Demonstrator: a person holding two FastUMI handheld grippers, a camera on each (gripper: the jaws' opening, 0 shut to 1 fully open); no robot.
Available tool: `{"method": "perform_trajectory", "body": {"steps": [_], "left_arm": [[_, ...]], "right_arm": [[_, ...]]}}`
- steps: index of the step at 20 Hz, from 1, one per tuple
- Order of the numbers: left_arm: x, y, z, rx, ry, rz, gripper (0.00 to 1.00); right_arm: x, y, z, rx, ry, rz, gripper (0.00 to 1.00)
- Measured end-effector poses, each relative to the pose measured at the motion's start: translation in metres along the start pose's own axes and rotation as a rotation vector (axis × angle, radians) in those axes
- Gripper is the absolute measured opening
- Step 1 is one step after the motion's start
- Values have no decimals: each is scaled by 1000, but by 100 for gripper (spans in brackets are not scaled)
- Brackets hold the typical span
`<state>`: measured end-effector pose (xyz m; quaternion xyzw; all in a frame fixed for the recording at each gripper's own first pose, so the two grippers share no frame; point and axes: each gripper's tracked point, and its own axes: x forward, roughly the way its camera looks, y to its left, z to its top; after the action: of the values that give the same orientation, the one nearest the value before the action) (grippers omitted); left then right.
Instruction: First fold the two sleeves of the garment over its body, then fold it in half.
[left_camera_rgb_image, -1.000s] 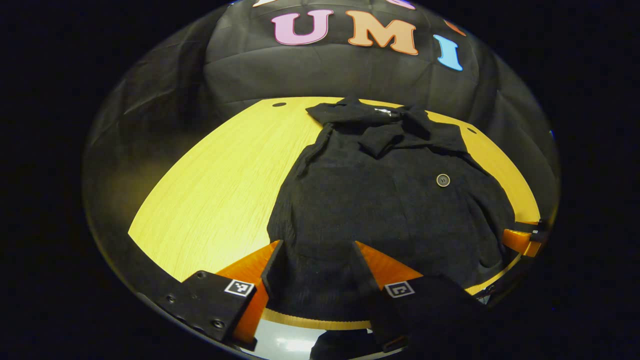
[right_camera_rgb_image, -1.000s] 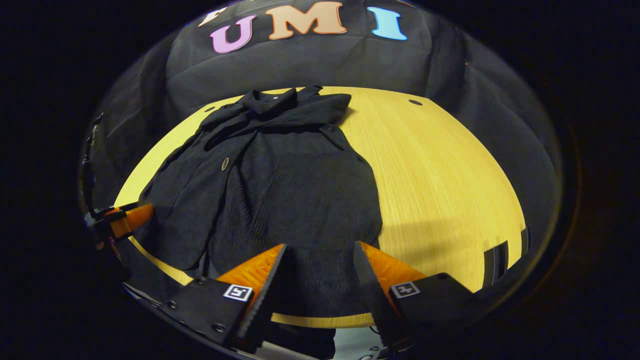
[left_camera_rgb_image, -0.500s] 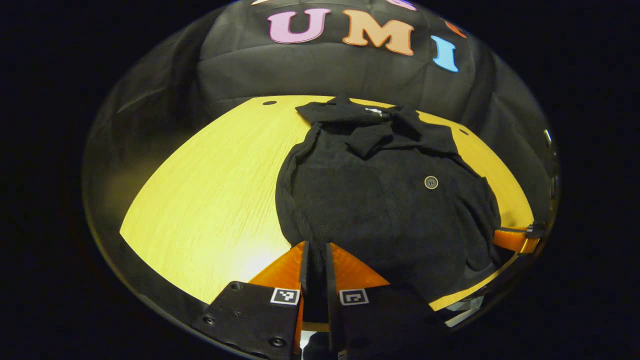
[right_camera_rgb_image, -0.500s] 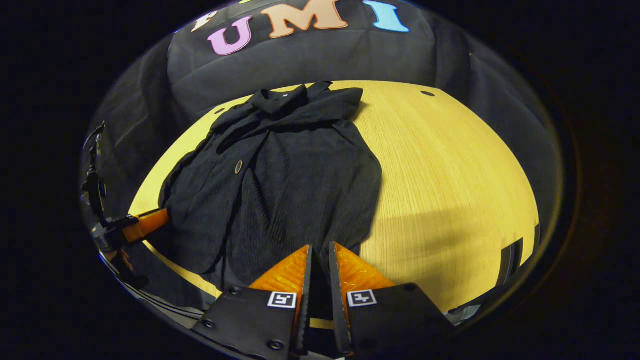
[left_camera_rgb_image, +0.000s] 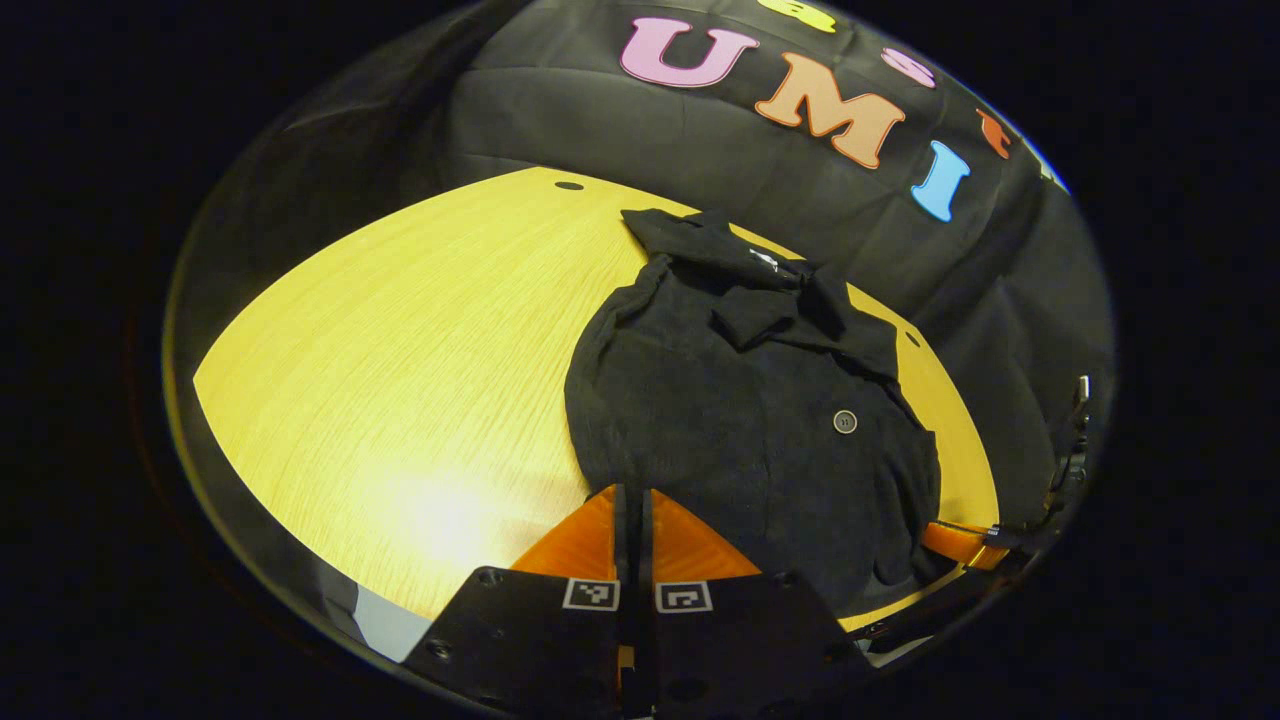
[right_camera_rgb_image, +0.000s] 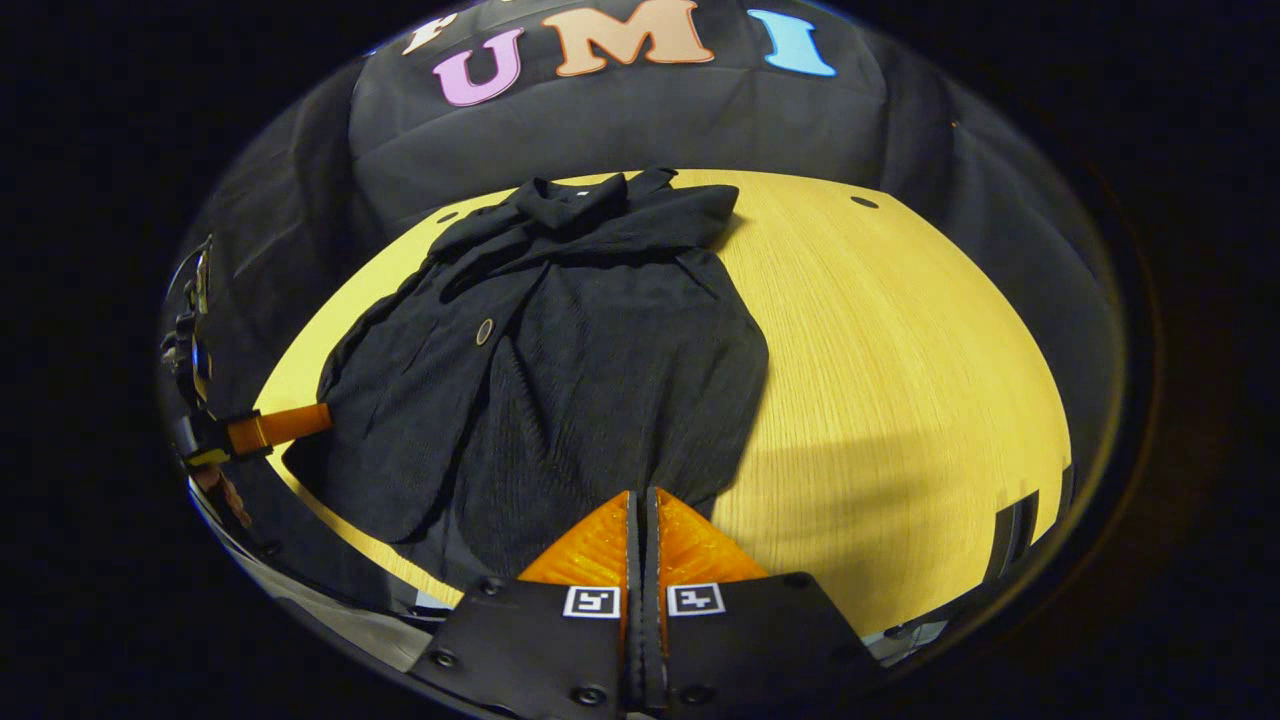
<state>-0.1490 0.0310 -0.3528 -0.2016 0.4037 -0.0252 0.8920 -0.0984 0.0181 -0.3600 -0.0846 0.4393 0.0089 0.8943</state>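
Left gripper view: the left tool (left_camera_rgb_image: 633, 500), at 6 o'clock, pinches the garment (left_camera_rgb_image: 745, 420) hem on the desk (left_camera_rgb_image: 400, 350), likely for the half fold. Right gripper view: the right tool (right_camera_rgb_image: 641, 505) likewise pinches the hem at 6 o'clock, sleeves folded in.

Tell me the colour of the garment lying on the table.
Black, with one round button; the garment shows best in the right gripper view, against the yellow wooden table.
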Motion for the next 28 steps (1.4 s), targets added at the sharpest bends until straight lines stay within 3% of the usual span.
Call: {"method": "perform_trajectory", "body": {"steps": [4, 8, 16, 19, 23, 28], "left_arm": [[-1, -3, 4, 14, 32, 15, 0], [-5, -17, 34, -3, -1, -26, 0], [8, -77, 148, 141, -156, -150, 0], [31, -94, 191, 147, -198, -183, 0], [70, -104, 237, 164, -229, -180, 0], [121, -114, 285, 145, -277, -164, 0]], "right_arm": [[-9, 10, 22, -12, -41, 23, 3], [-18, 22, 60, -20, -102, 48, 3], [-16, 38, 161, -42, -215, 109, 3], [-2, 36, 203, -7, -227, 132, 3], [31, 19, 257, -24, -223, 96, 3], [74, 3, 311, 43, -185, 90, 3]]}}
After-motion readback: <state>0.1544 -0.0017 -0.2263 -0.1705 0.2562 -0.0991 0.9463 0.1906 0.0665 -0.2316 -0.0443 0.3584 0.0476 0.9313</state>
